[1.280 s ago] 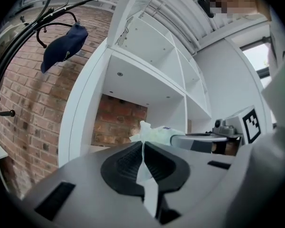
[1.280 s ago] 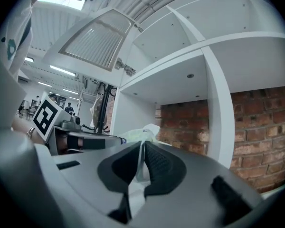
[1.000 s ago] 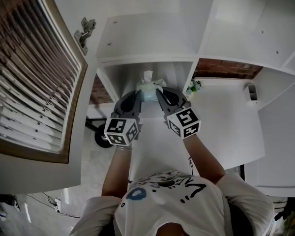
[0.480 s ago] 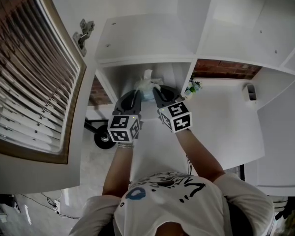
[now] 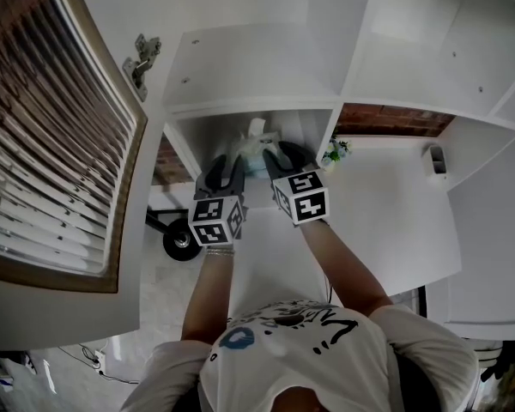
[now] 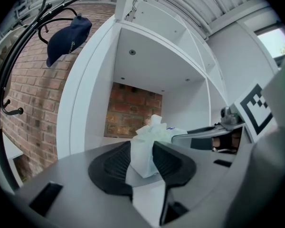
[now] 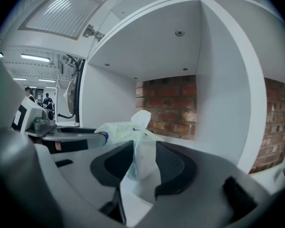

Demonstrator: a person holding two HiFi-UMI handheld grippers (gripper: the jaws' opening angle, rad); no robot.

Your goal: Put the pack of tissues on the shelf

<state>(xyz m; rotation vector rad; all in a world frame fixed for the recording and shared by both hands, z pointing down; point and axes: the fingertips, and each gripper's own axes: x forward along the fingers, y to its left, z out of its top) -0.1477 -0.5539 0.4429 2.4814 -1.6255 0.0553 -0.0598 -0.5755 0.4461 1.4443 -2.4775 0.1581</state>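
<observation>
The left gripper [image 6: 141,156] has its jaws opening, and a crumpled end of the tissue pack [image 6: 154,134] sits loosely in the gap between its pads. The right gripper [image 7: 145,163] is opening too, with the pack's other end between its pads.

The pack lies straight ahead of both grippers, inside a cubby of the white shelf [image 5: 253,104]. It appears to rest on the cubby floor in front of a brick wall [image 7: 168,108]. Its long axis runs side to side, from one gripper to the other, so each gripper is at one end and neither is nearer.

The pack looks placed. The next move is likely a straight pull back toward the person, sliding both grippers off the wrapper ends without dragging the pack out.
</observation>
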